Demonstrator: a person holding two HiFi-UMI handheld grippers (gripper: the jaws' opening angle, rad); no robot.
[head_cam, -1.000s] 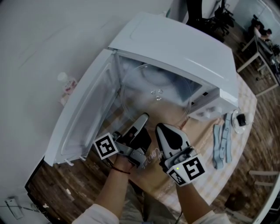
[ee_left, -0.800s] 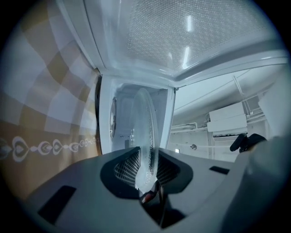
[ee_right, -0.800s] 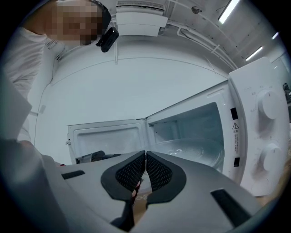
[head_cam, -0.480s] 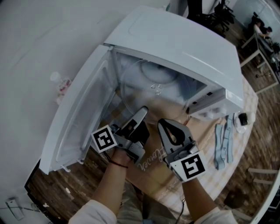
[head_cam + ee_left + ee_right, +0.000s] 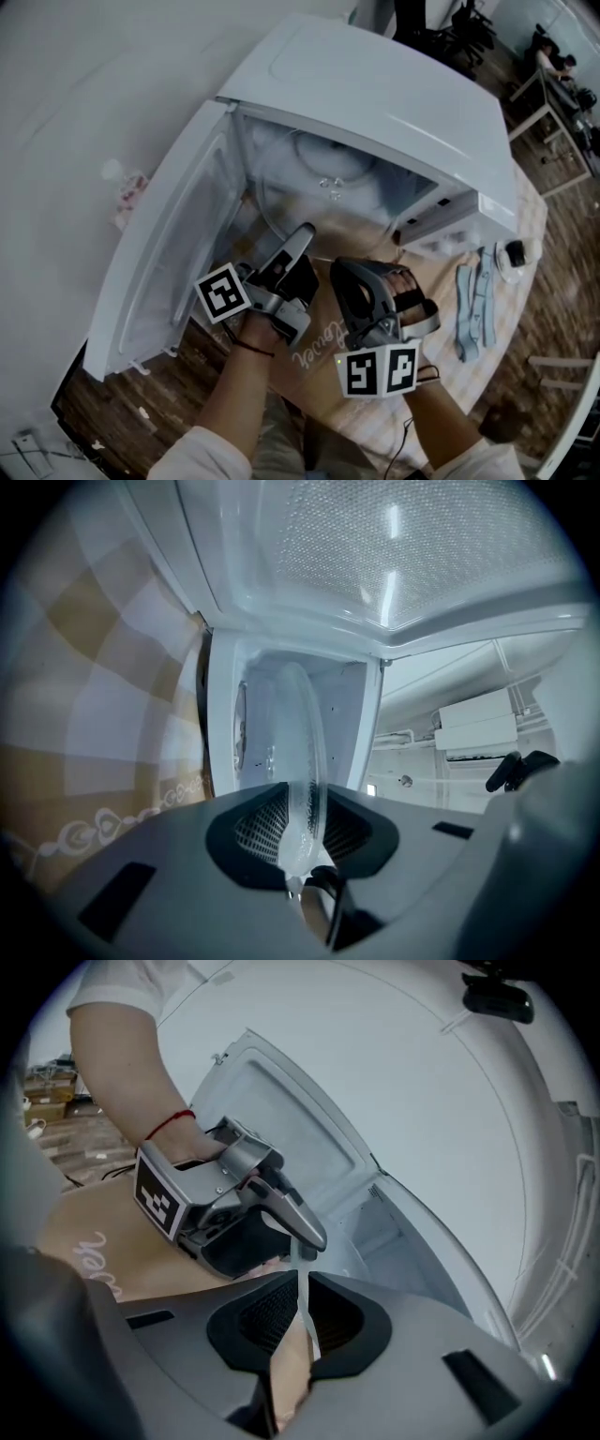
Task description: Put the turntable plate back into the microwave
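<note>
The clear turntable plate (image 5: 323, 192), faint in the white microwave's (image 5: 394, 103) open cavity with its far edge lost inside, was pinched at its near rim by the left gripper (image 5: 302, 850), whose jaws had just been easing wider, while the right gripper's (image 5: 300, 1307) nearly closed jaws nipped that rim's thin, barely visible edge.

Your worktop (image 5: 469, 370) fills the lower right of the head view, under a beige and white checked cloth (image 5: 448, 323) with looping script along its near side. The white microwave (image 5: 375, 103) stands on it at centre frame, its door swung open toward the left. At right of frame a folded pale blue cloth (image 5: 473, 295) lies flat, and just beyond it a small white dish (image 5: 514, 258) bearing something dark.
</note>
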